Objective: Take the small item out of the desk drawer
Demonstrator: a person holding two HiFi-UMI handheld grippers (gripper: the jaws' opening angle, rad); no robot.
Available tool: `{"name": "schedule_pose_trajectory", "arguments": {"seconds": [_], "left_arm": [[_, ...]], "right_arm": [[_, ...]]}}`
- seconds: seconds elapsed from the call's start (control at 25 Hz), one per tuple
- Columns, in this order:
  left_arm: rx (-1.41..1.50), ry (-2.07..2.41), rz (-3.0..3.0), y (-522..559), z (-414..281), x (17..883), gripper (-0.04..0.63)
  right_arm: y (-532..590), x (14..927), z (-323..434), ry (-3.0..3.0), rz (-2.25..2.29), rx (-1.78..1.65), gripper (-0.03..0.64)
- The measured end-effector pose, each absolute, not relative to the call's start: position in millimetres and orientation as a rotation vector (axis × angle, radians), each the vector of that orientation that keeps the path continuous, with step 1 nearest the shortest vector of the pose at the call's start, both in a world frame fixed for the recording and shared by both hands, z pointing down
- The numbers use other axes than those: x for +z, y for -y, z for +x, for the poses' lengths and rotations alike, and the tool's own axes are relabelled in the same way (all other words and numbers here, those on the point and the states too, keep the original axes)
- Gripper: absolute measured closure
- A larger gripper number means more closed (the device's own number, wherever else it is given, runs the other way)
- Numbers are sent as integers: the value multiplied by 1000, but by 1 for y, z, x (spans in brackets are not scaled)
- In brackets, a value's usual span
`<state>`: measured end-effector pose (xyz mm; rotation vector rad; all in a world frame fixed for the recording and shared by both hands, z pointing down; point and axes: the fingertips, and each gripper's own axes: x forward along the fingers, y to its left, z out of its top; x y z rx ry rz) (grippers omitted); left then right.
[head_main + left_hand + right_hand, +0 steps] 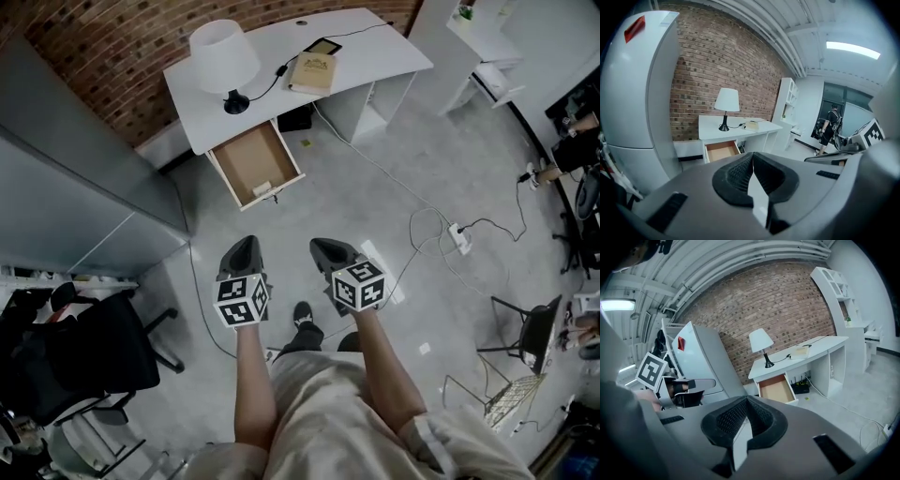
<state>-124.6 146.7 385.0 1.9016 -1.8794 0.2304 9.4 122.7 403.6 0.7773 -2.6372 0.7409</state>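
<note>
The white desk (375,56) stands by the brick wall, its wooden drawer (246,155) pulled open toward me. A small pale item (262,188) lies at the drawer's front edge. Both grippers hang at waist height, well short of the desk. My left gripper (243,247) is shut with nothing in it, and my right gripper (328,249) beside it is shut and empty too. In the left gripper view the closed left gripper (753,155) aims at the open drawer (721,150). The right gripper view shows the right gripper (746,400) closed below the drawer (776,388).
A white lamp (223,56), a book (312,72) and a dark tablet (323,47) sit on the desk. A tall grey cabinet (75,178) stands to the left, an office chair (84,356) at lower left. Cables and a power strip (458,237) cross the floor on the right.
</note>
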Motion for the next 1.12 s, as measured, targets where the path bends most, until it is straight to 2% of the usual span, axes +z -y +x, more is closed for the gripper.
{"name": "schedule_pose_trajectory", "arguments": {"seconds": [0.52,0.84,1.12], "left_arm": [[322,1877,1858,-111,-150,406,578],[395,1869,1783,-30,-188,435,578],[410,1838,1776,53,-194,439,578]], "right_arm": [[-56,428,-42,2649,671,820,592],[45,436,-90,2645,581,814,592],[120,454,-97,2566,592,825,592]]}}
